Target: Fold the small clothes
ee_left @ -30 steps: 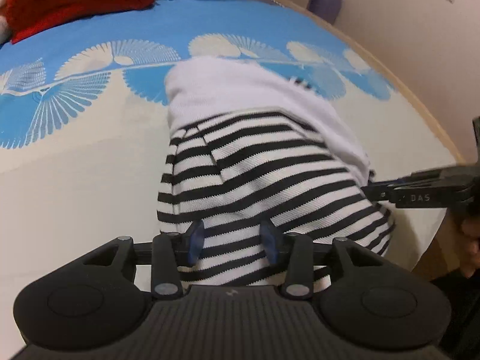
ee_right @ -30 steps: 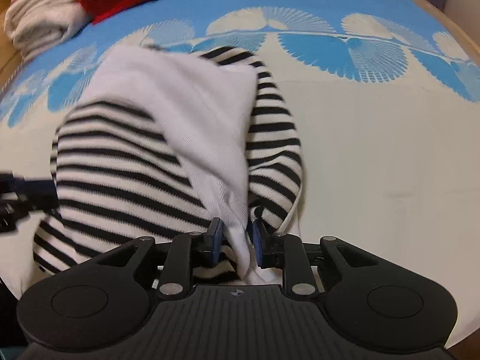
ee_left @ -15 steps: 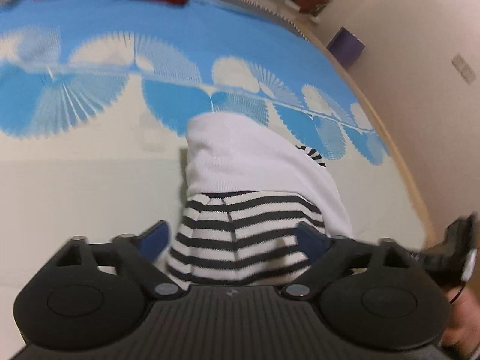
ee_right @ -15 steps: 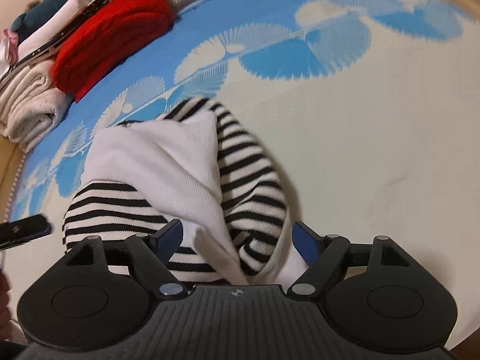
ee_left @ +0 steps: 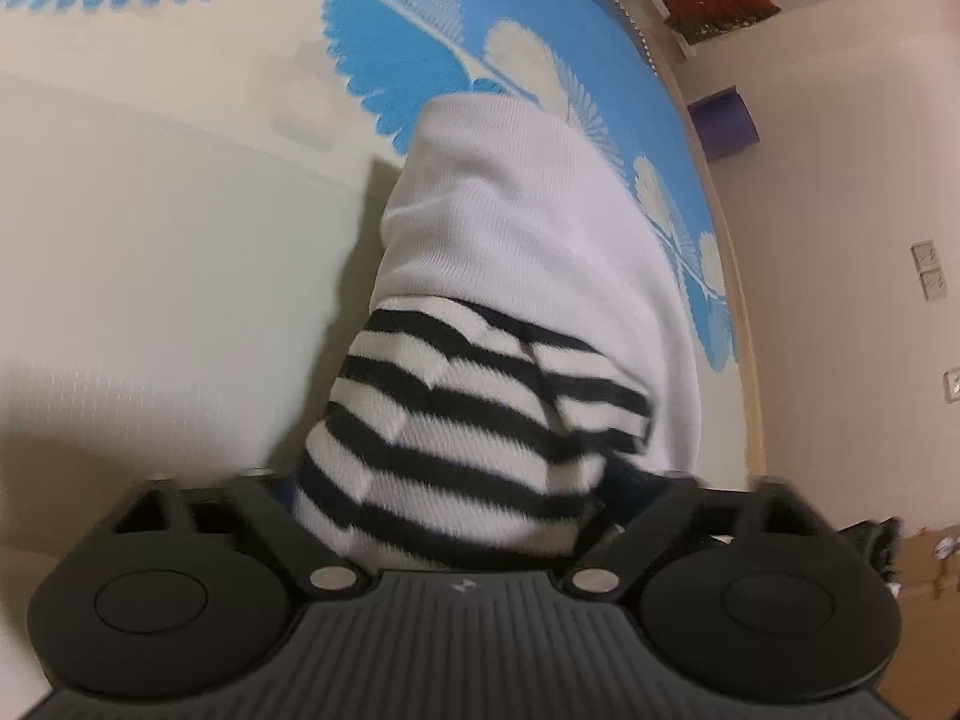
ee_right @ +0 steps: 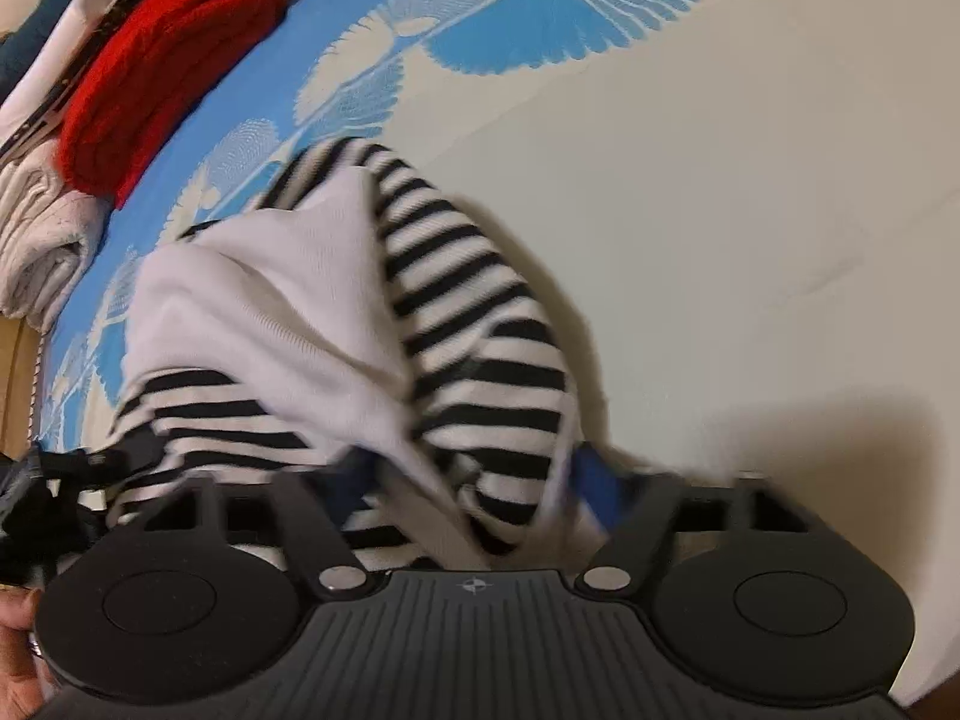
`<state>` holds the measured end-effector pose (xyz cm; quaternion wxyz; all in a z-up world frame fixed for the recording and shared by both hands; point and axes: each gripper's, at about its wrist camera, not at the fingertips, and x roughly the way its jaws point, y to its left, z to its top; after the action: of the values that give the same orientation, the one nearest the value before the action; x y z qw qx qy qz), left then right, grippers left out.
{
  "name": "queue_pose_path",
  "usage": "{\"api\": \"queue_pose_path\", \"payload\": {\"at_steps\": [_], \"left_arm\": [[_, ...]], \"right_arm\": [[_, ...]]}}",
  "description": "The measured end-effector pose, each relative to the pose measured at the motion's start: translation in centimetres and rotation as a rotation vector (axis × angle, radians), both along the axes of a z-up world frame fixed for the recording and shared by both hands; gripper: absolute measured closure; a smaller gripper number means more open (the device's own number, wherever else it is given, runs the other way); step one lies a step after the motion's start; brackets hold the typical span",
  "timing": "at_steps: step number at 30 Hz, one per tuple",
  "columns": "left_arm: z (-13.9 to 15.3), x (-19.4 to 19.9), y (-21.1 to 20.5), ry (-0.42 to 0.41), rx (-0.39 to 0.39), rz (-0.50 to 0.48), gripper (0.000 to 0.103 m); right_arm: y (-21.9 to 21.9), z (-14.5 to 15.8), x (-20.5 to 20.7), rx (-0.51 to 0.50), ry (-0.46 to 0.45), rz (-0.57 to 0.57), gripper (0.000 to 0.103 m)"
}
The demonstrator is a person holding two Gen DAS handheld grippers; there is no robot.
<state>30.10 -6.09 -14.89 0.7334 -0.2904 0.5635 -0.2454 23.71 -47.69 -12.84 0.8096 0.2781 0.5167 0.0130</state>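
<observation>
Left gripper (ee_left: 447, 495): jaws spread wide, striped garment (ee_left: 456, 420) bunched between them, not clamped. Garment lies folded on the patterned bed (ee_left: 150, 252), white lining upward, presumably released after a fold. Right gripper (ee_right: 474, 483): jaws likewise apart, straddling the garment's near edge; red folded knit (ee_right: 162, 54) is seen far left.

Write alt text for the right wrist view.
A folded striped garment with a white panel lies on a blue-and-cream sheet, between the spread fingers of the right gripper. Red and white folded clothes sit far left.
</observation>
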Motion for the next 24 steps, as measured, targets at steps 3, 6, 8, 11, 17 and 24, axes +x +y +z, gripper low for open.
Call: {"api": "queue_pose_path", "payload": {"at_steps": [3,6,8,11,17,24], "left_arm": [[2.3,-0.2,0.2,-0.069,0.016,-0.021,0.055],[5.8,0.2,2.0,-0.208,0.049,0.007,0.056],[7.8,0.7,4.1,-0.299,0.086,0.047,0.055],[8.9,1.1,7.2,-0.389,0.217,0.094,0.03],[8.5,-1.4,9.3,-0.377,0.322,0.014,0.033],[6.7,-2.5,8.3,-0.326,0.416,-0.048,0.04]], "right_arm": [[1.1,0.7,0.6,0.001,-0.038,0.022,0.089],[2.4,2.2,1.2,0.006,-0.121,0.027,0.092],[3.4,3.6,1.7,0.043,-0.224,0.026,0.093],[5.4,5.0,2.9,0.105,-0.345,0.032,0.093],[10.7,3.4,6.5,-0.047,-0.309,0.122,0.093],[10.5,3.1,6.3,-0.116,-0.264,0.064,0.072]]}}
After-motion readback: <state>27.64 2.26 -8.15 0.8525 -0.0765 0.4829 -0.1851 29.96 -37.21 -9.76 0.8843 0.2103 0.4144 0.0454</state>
